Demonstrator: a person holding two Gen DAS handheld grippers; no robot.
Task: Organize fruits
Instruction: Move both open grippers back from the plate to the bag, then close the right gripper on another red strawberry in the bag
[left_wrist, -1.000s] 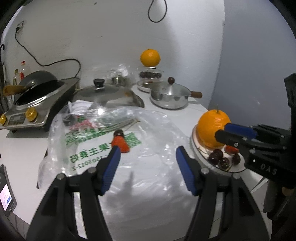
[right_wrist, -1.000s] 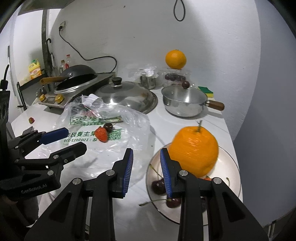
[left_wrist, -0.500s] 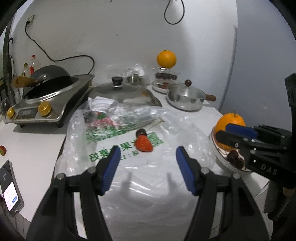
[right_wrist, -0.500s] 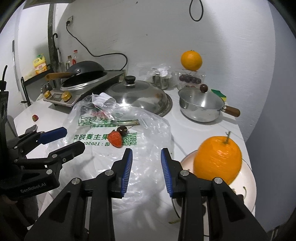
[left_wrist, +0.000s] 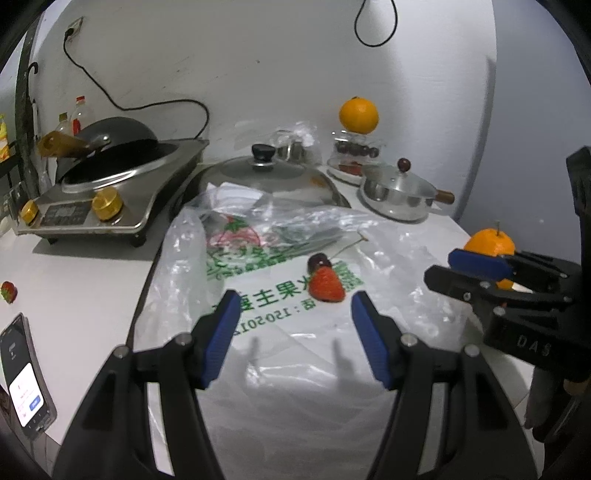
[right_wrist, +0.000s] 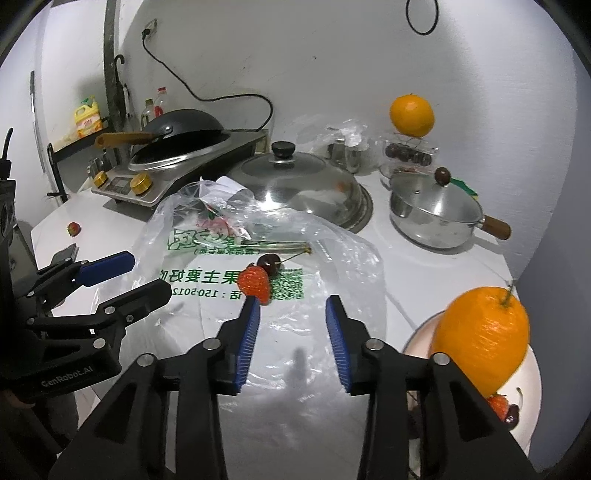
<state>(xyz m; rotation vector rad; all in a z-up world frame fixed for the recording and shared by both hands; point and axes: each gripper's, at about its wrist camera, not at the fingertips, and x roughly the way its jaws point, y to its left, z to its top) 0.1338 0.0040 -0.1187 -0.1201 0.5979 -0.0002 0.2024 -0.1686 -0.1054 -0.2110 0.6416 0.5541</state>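
A red strawberry (left_wrist: 327, 284) and a dark cherry (left_wrist: 318, 262) with a stem lie on a clear plastic bag (left_wrist: 280, 295) with green print; both also show in the right wrist view, the strawberry (right_wrist: 254, 283) and the cherry (right_wrist: 267, 263). My left gripper (left_wrist: 293, 317) is open and empty, just short of the strawberry. My right gripper (right_wrist: 292, 321) is open and empty, its left finger close beside the strawberry. An orange (right_wrist: 482, 339) sits on a plate (right_wrist: 532, 417) at the right with a strawberry and cherries. Another strawberry (left_wrist: 8, 291) lies far left.
An induction cooker with a wok (left_wrist: 107, 177), a glass pot lid (left_wrist: 266, 177) and a steel saucepan (left_wrist: 400, 194) stand behind the bag. A second orange (left_wrist: 359, 115) sits atop a container of cherries at the back. A phone (left_wrist: 24, 384) lies at the front left.
Both grippers have swung left, away from the plate toward the bag. The right gripper's jaws have opened wider. The strawberry and cherry now sit nearer both grippers.
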